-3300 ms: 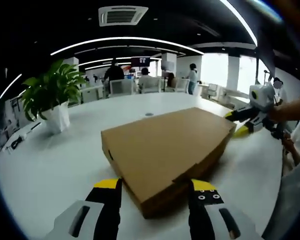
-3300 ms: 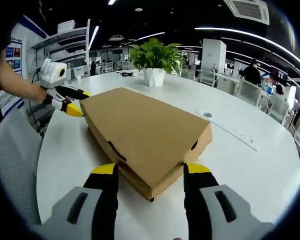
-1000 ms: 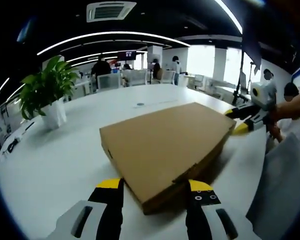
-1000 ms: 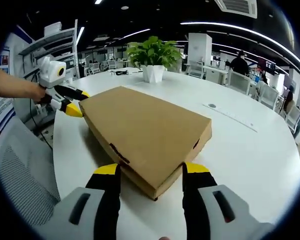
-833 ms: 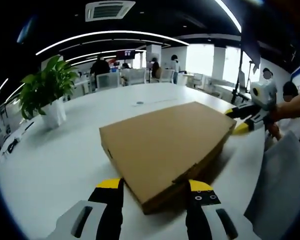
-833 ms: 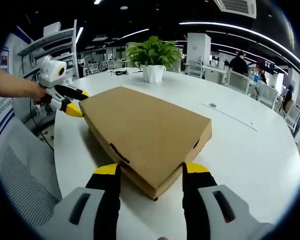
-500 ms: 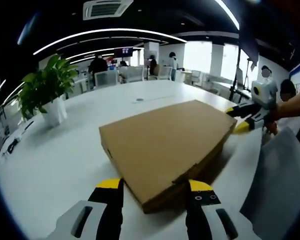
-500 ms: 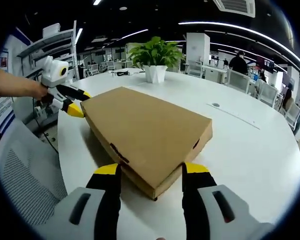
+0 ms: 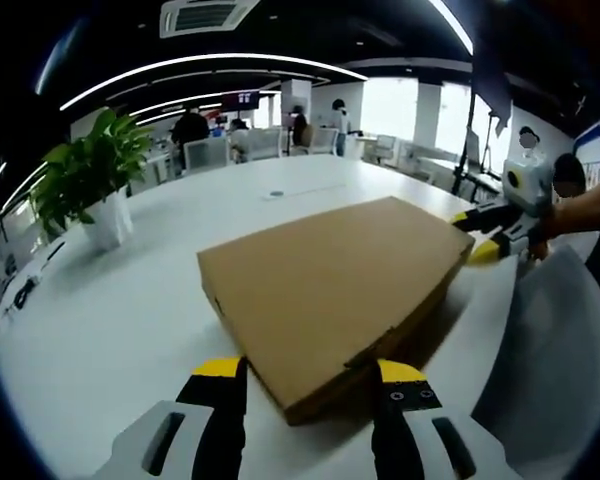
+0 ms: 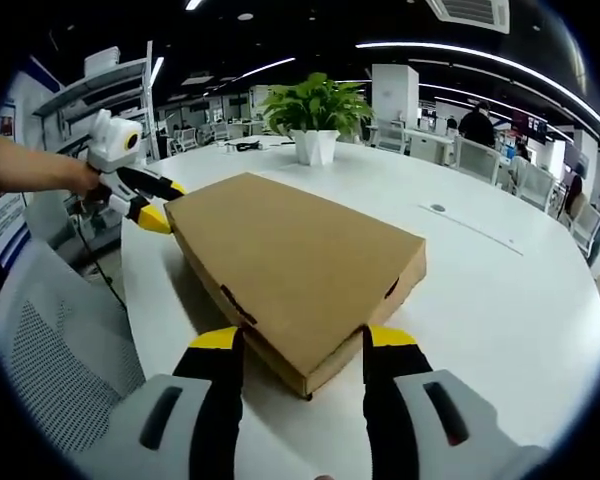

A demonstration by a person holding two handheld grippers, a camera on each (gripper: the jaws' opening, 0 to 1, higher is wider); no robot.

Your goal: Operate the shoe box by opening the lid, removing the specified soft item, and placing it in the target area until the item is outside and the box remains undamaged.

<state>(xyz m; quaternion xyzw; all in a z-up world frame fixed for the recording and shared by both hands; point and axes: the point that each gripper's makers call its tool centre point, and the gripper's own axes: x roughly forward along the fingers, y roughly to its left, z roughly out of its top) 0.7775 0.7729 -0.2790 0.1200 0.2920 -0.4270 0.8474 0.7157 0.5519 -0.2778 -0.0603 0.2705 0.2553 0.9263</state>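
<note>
A closed brown cardboard shoe box [image 9: 325, 285] lies flat on the white round table [image 9: 100, 320], lid down. In the left gripper view, my left gripper [image 9: 308, 376] is open, its yellow-tipped jaws straddling the box's near corner. At the box's far right corner the right gripper [image 9: 485, 238] shows, held by a hand. In the right gripper view the box [image 10: 290, 265] runs away from me, and my right gripper [image 10: 300, 342] is open astride its near corner. The left gripper [image 10: 152, 212] sits at the far left corner. Nothing of the box's contents shows.
A potted green plant [image 9: 85, 185] in a white pot stands on the table, seen also as the plant [image 10: 318, 120]. A grey mesh chair back [image 10: 50, 340] is close to the table edge [image 10: 130, 300]. People sit at desks far behind. A shelving rack [image 10: 100, 85] stands at the left.
Both views have drifted slightly with the hands. The box stays closed and in place, and both grippers keep the same open stance at its corners.
</note>
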